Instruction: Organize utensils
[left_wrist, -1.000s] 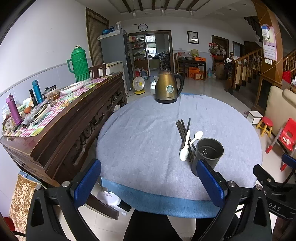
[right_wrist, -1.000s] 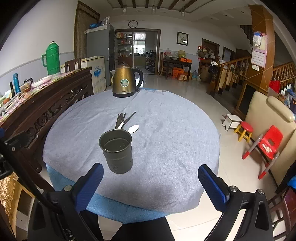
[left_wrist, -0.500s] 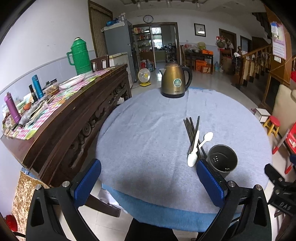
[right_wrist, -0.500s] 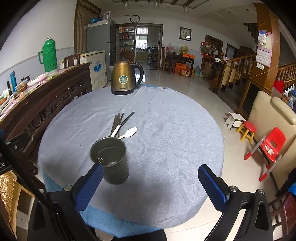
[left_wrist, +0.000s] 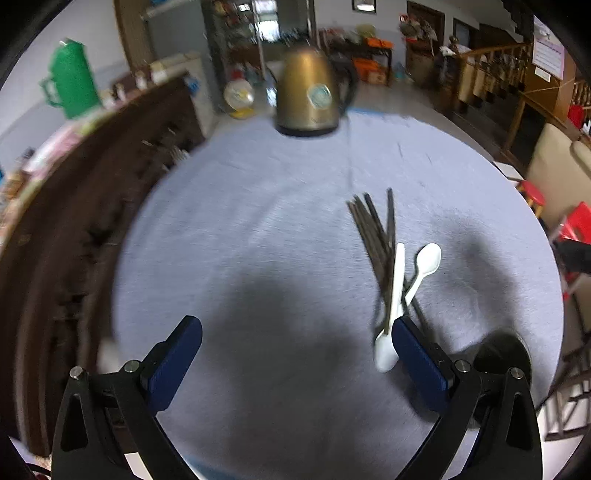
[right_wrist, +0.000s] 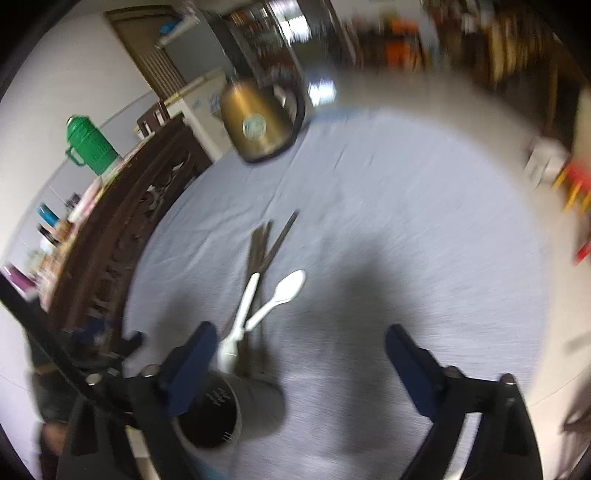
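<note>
A bundle of dark chopsticks (left_wrist: 373, 229) (right_wrist: 266, 240) lies on the grey-blue tablecloth (left_wrist: 258, 221). Two white spoons (left_wrist: 393, 295) (left_wrist: 428, 258) (right_wrist: 243, 306) (right_wrist: 288, 291) lie across them. A dark perforated utensil cup (right_wrist: 221, 410) (left_wrist: 502, 354) stands just below them. My left gripper (left_wrist: 295, 354) hovers open over bare cloth, its right finger (left_wrist: 417, 362) beside a spoon bowl. My right gripper (right_wrist: 301, 365) is open and its jaws are closing. The cup sits by its left finger (right_wrist: 192, 365), far from the right pad. Both views are blurred.
A brass kettle (left_wrist: 310, 96) (right_wrist: 258, 125) stands at the table's far edge. A dark carved sideboard (left_wrist: 74, 221) (right_wrist: 122, 229) runs along the left, with a green thermos (left_wrist: 70, 81) on it. Chairs and red stools stand off to the right.
Both grippers have swept forward over the table and tipped downward. The utensils now lie close to the fingers. In the right wrist view the cup has slid to the lower left, against the left finger.
</note>
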